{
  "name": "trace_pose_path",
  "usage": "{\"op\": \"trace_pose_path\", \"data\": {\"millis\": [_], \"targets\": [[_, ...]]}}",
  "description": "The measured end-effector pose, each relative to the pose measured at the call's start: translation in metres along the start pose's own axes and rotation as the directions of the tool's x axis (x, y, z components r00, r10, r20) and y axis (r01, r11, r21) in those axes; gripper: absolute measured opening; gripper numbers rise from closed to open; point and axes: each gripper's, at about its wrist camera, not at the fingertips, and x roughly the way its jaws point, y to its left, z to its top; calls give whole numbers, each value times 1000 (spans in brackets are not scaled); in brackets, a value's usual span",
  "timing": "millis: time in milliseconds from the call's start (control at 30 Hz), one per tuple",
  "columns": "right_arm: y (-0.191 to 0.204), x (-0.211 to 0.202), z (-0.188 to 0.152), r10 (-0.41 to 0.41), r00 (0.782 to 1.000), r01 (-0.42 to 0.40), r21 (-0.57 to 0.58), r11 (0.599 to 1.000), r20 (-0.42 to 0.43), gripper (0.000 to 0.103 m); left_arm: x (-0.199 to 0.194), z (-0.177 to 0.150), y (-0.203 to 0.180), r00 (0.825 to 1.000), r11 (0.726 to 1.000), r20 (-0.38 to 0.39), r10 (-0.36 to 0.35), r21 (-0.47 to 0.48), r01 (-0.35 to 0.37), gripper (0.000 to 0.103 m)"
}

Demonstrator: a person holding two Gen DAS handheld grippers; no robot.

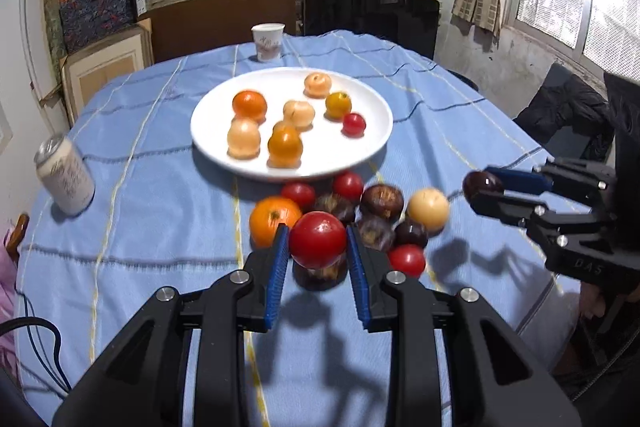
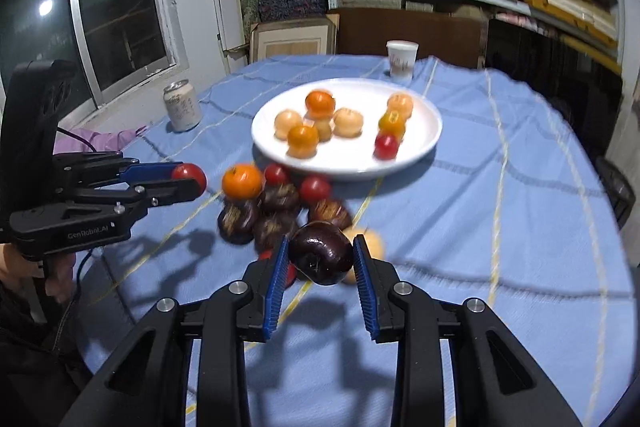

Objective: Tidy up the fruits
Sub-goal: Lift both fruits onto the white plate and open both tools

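A light blue cloth (image 1: 160, 211) with thin white, yellow and dark blue lines covers the tabletop. The plate (image 1: 208, 131) is white and holds orange, pale peach and red fruits. Beside the plate lie dark purple, red, orange and cream ones. Each black hand-held gripper carries blue pads (image 1: 280, 267).

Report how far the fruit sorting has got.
Done: the white plate holds seven fruits, mostly orange and pale ones plus one small red. In hand: the left gripper is shut on a red tomato, and the right gripper is shut on a dark purple fruit. Left: a cluster of fruit on the blue tablecloth before the plate.
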Motion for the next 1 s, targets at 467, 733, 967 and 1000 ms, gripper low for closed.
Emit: {"op": "trace_pose_path", "data": {"millis": [467, 733, 967, 1000], "targets": [[-46, 55, 89, -122, 993, 122, -86, 989, 3, 33, 83, 77, -9, 997, 998, -52, -57, -17, 56, 28], [-61, 113, 96, -127, 989, 121, -82, 989, -71, 33, 127, 88, -12, 992, 998, -109, -58, -9, 58, 28], [-71, 141, 91, -132, 985, 124, -72, 990, -111, 33, 149, 86, -5, 987, 998, -148, -61, -27, 57, 28], [-72, 143, 91, -135, 985, 127, -69, 989, -111, 33, 149, 85, -6, 988, 998, -145, -61, -19, 59, 29]]}}
